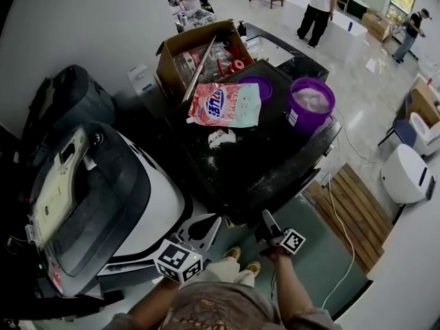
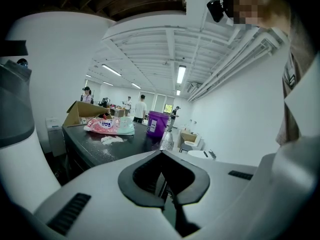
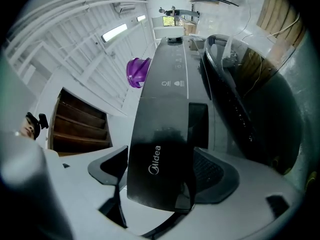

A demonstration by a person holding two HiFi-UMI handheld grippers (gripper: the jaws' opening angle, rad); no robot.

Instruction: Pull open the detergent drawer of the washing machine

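Note:
The black washing machine [image 1: 261,150] stands in front of me with its top towards the head view. In the right gripper view its glossy black detergent drawer front [image 3: 165,124], with a white logo, runs into the control strip. My right gripper [image 3: 160,171] straddles that front. One pad [image 3: 112,169] sits at one edge and the other pad [image 3: 215,174] at the opposite edge, and I see no firm press. In the head view the right gripper [image 1: 267,218] is at the machine's front edge. My left gripper [image 1: 214,221] hangs beside it, tips together, empty [image 2: 162,153].
A detergent bag [image 1: 225,105], spilled powder and a purple bucket [image 1: 311,103] lie on the machine's top. A cardboard box [image 1: 199,50] stands behind it. A white and black appliance [image 1: 103,205] is at the left and a wooden pallet [image 1: 354,205] at the right. The round door [image 3: 250,109] is below the drawer.

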